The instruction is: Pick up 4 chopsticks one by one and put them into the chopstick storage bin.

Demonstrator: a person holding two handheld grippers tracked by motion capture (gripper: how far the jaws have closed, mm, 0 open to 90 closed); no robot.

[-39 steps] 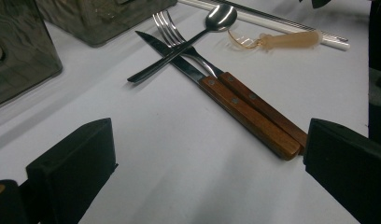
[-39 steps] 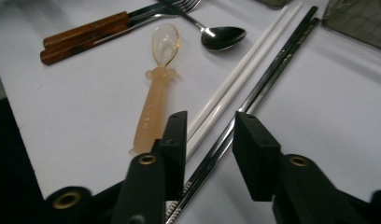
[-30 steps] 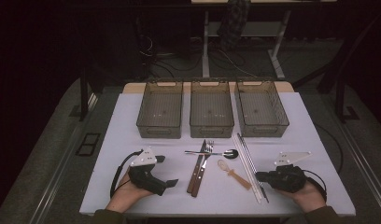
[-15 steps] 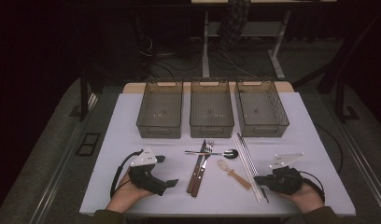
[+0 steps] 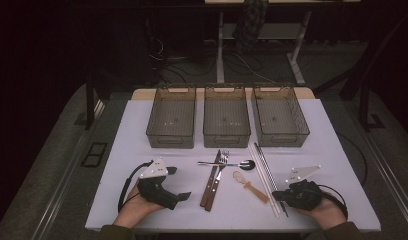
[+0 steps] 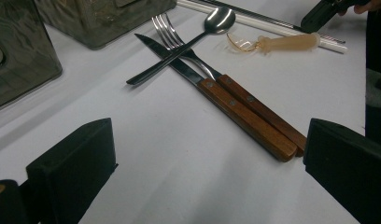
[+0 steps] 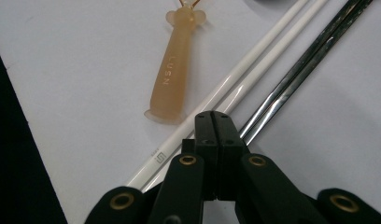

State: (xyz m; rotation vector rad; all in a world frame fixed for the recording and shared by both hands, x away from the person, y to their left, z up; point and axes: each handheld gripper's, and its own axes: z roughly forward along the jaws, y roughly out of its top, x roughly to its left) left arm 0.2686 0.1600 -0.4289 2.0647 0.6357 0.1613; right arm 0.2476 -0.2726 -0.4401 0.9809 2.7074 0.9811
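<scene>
- Right gripper [image 7: 215,122]: fingers pressed together with nothing between them, tip resting by the near ends of the white chopsticks [image 7: 235,77] and metal chopsticks [image 7: 300,65] on the surface [image 5: 322,150].
- Left gripper [image 6: 209,172]: fingers wide apart, near the knife [image 6: 226,95].
- Step in hand: likely the approach; a grasp calls for parting the fingers first.

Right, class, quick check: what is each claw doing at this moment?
Left claw: open, holding nothing, above the bare table.
Right claw: shut with nothing between its jaws, tip over the white chopsticks.
</scene>
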